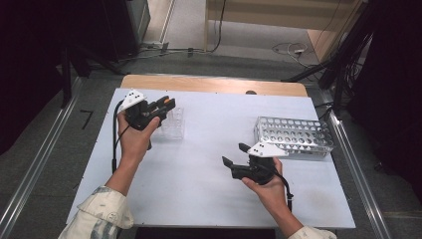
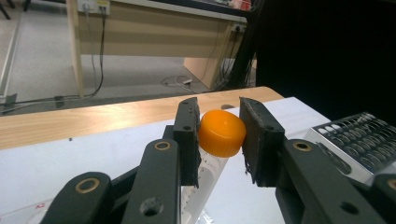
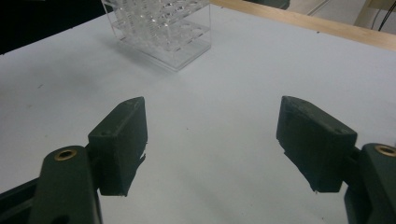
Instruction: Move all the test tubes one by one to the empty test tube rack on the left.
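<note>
My left gripper (image 2: 219, 140) has its fingers (image 2: 189, 140) pinching a clear tube with an orange cap (image 2: 222, 132), the cap sitting between the two black pads and the tube's graduated body slanting down below them. In the high view I see that gripper (image 1: 166, 104) held up near the table's far left corner, right by the clear acrylic rack (image 1: 173, 124) that stands on the white table (image 1: 199, 189). My right gripper (image 3: 210, 144) has its fingers (image 3: 122, 140) spread wide with nothing between them, bare table surface beneath, and the acrylic rack (image 3: 161, 28) farther off ahead. From above, this gripper (image 1: 234, 155) hovers toward the near right part of the table, just beside the perforated metal rack (image 1: 293, 135) that sits by the right edge.
</note>
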Motion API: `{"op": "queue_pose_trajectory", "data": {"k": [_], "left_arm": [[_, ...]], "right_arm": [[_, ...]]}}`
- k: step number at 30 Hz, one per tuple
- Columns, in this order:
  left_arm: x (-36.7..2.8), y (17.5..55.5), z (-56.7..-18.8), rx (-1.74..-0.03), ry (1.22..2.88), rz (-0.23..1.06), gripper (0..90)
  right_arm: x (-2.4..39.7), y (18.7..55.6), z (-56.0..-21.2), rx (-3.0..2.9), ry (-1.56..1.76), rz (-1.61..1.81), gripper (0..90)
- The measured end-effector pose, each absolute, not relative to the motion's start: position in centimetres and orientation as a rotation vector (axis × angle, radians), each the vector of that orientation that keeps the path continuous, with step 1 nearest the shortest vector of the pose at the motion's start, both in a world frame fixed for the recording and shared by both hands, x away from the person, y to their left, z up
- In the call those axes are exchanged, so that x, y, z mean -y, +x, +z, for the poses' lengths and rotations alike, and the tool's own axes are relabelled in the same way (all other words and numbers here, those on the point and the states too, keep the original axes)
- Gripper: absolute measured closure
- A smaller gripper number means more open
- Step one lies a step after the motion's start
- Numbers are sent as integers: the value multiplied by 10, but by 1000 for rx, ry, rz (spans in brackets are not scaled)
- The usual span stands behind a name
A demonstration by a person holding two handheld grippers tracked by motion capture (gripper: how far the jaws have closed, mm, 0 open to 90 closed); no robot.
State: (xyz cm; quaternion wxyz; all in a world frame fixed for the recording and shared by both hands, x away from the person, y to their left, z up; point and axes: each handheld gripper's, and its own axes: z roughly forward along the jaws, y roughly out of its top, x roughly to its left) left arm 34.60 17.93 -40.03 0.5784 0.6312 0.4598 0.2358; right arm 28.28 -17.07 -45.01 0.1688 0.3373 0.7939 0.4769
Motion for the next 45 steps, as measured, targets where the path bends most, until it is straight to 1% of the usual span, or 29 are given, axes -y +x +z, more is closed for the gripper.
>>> {"op": "queue_pose_trajectory", "data": {"k": [4, 11, 18, 23, 25, 28, 32, 38, 42, 45], "left_arm": [[-183, 350, -402, -1094, 1461, 560, 704], [-180, 353, -409, -1106, 1511, 576, 704], [-179, 356, -426, -1140, 1561, 571, 702], [-177, 356, -431, -1143, 1594, 601, 692], [-177, 356, -431, -1145, 1594, 602, 673], [-177, 356, -430, -1147, 1591, 605, 618], [-177, 355, -430, -1145, 1592, 604, 581], [-177, 351, -429, -1146, 1576, 595, 486], [-176, 346, -428, -1133, 1574, 577, 437], [-175, 339, -425, -1116, 1565, 567, 421]], "right_arm": [[171, 283, -451, -2264, 960, 1350, 229], [170, 283, -451, -2268, 961, 1351, 229], [170, 282, -451, -2272, 959, 1352, 230], [170, 283, -453, -2277, 961, 1348, 230], [169, 283, -453, -2278, 961, 1349, 231], [169, 283, -453, -2277, 962, 1347, 231], [170, 283, -453, -2276, 967, 1344, 231], [171, 284, -454, -2274, 974, 1342, 230], [173, 286, -455, -2264, 979, 1330, 231], [176, 287, -454, -2256, 988, 1330, 230]]}}
